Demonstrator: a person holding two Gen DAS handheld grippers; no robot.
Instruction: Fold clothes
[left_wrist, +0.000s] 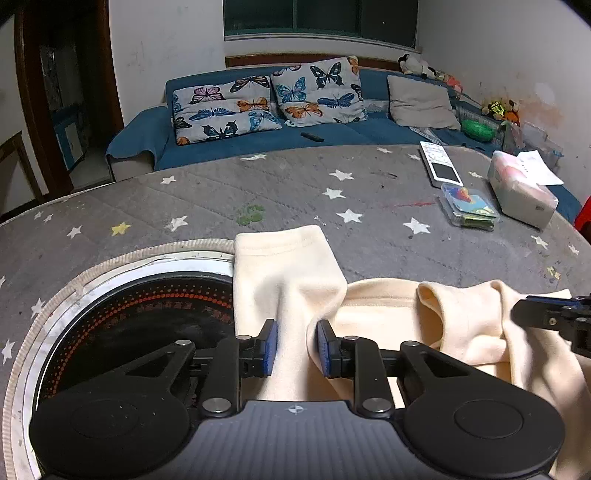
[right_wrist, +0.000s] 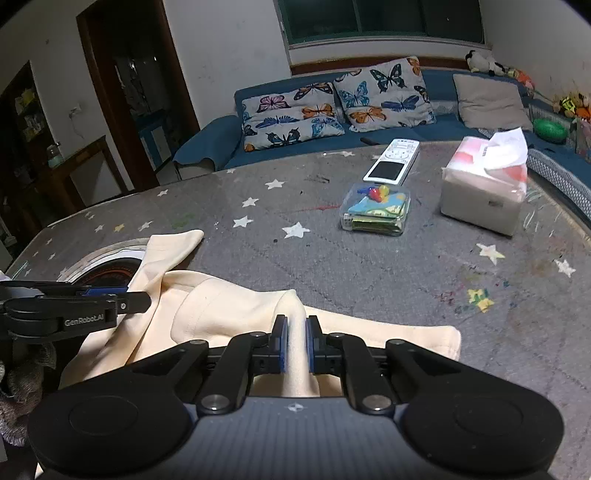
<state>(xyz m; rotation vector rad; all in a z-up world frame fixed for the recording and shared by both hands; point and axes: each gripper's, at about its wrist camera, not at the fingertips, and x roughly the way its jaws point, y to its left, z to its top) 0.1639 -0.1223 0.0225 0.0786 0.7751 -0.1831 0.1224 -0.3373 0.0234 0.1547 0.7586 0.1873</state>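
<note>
- While both wrist views are live, I read the cream garment (left_wrist: 295, 273) as lying on the grey star-print counter (left_wrist: 295, 192), its near part bunched up between my two tools.
- Left gripper (left_wrist: 294, 345): its fingers (left_wrist: 269, 343) stand partly apart with a raised ridge of cream cloth running between them. I cannot tell whether the blue pads actually press the cloth (a slim gap shows on the right-hand pad).
- Right gripper (right_wrist: 296, 341): its fingers (right_wrist: 281, 343) are drawn close together and pinch a narrow upright fold of the same garment (right_wrist: 229, 310); both pads touch the cloth.
- In the left wrist view, the right gripper (left_wrist: 554, 317) enters at the right edge, over the garment's crumpled part.
- In the right wrist view, the left gripper (right_wrist: 74, 306) shows at the left edge, over the garment's left portion.
- One flat end of the garment overlaps the rim of a round black inset plate (left_wrist: 147, 314) set into the counter.
- Far side of the counter, well apart from the garment: a white remote (right_wrist: 393, 160), a clear box (right_wrist: 376, 210) with colourful contents, and a tissue pack (right_wrist: 484, 184).
- Beyond the counter stands a blue sofa (left_wrist: 258, 144) carrying butterfly-print cushions (left_wrist: 225, 110).
</note>
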